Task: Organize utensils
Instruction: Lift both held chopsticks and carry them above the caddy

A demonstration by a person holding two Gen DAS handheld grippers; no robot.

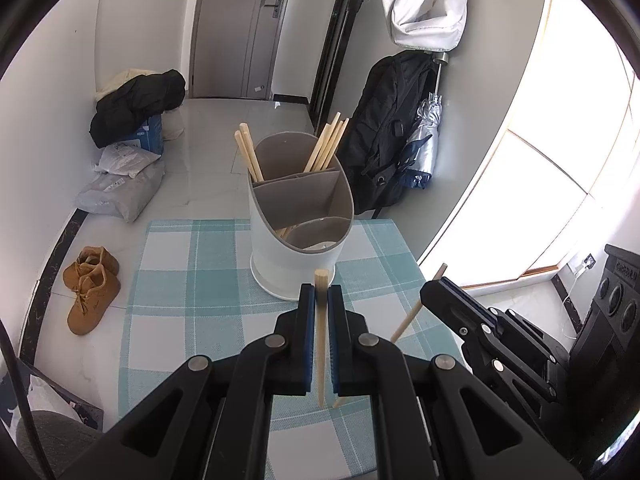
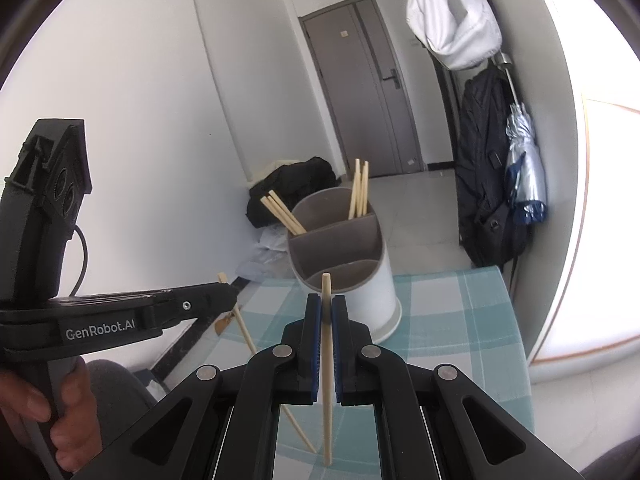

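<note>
Working from the tabletop (image 1: 168, 280) with its checked teal cloth, we find the white utensil holder (image 1: 296, 264) standing near its far edge, its grey dividers splitting it into several compartments. Two rear compartments already carry chopsticks (image 1: 326, 146), one bundle leaning left and one leaning right; the nearer compartments look mostly bare, though something pale lies low in the front one and we cannot tell what. Our left tool (image 1: 320, 340) is pinched narrow on a single chopstick (image 1: 321, 344), held nearly upright with its thick end up, just short of the holder. Our right tool (image 2: 327, 344) is likewise clamped on another chopstick (image 2: 327, 360), and it sits beside the left one. We judge the step in hand to be carrying, both sticks lifted and not yet dropped in. Next, each tool needs to be brought over a rear compartment with its stick's thin end pointing down inside the rim, then the jaws eased apart, one hand at a time so they do not collide.
</note>
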